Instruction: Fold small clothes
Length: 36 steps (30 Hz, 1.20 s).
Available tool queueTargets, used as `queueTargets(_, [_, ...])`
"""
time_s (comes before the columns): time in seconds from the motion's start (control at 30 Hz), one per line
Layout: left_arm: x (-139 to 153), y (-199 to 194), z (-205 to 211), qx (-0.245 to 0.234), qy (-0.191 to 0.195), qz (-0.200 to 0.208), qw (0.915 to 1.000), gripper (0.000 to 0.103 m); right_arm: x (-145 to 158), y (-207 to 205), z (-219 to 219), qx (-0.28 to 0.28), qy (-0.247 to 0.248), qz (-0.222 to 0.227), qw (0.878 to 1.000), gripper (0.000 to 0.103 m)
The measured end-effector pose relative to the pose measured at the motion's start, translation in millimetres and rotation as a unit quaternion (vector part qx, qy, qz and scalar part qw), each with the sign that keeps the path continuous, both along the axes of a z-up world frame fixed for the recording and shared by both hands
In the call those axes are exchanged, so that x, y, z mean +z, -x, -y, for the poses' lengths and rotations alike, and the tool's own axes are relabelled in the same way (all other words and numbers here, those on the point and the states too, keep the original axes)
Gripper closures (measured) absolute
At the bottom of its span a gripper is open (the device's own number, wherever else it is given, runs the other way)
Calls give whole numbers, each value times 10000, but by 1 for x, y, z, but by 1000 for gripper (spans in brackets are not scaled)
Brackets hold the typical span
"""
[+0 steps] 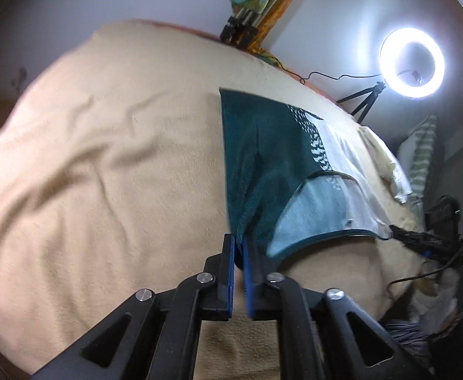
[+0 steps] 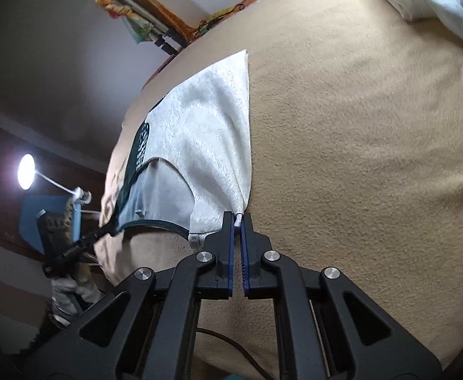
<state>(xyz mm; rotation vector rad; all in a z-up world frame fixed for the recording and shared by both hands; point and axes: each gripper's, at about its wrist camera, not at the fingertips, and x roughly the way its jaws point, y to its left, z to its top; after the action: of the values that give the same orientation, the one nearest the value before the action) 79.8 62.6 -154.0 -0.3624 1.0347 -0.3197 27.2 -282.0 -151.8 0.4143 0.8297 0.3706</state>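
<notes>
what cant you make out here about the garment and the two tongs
- Garment: the fabric nipped in the left tongs is hidden by the pads, left wrist view.
- Its teal half is foreshortened to a sliver, right wrist view.
- Left tongs, right wrist view: small, tip only.
- Right tongs: both hands are behind the cameras.

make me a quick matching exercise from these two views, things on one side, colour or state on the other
Things:
1. left hand-held gripper
2. right hand-held gripper
3. blanket
4. ring light

States:
A. lit
B. beige, spread under the garment
C. shut on the teal corner
D. shut on the white corner

Pairs: 1-C, 2-D, 3-B, 4-A
</notes>
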Motion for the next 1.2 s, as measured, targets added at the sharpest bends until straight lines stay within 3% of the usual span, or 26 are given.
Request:
queueTargets(0.07, [7,2,-2,38,-80,95,9999,81,14,6,-9,-63,647,214,9977,92])
queueTargets(0.1, [15,6,-4,74,-131,239,9996,76,19,10,-3,-105,753,353,9965,84])
queueTargets(0.23, [41,8,-3,6,-210,641,9977,75,38,12,10,-200,432,693,9965,62])
queueTargets(0.4, [56,-13,20,-305,-163,807,9961,75,5,-20,24,-152,-383,-185,9990,61])
queueTargets(0.5, [59,-25,40,-526,-187,856,9948,75,-13,-25,20,44,-750,-473,9960,63])
queueTargets(0.53, [59,-31,49,-615,-208,867,9941,75,-14,-23,18,161,-918,-458,9946,76])
queueTargets(0.57, [58,-35,56,-688,-231,860,9937,75,-10,-20,15,311,-1055,-351,9933,81])
queueTargets(0.7, [54,-49,88,-1087,-146,748,9911,75,23,-3,7,641,-681,462,9945,79])
queueTargets(0.8, [51,-52,117,-1416,-232,747,9868,75,30,-7,20,411,-622,596,9954,51])
queueTargets(0.97, [50,-72,133,-1398,-98,697,9877,75,15,-44,37,-126,-679,222,9974,51])
queueTargets(1.17, [51,-102,132,-1139,-162,742,9906,75,10,-96,16,28,-419,108,9991,52])
queueTargets(1.2, [50,-105,130,-1103,-167,743,9910,75,7,-102,16,77,-422,33,9991,66])
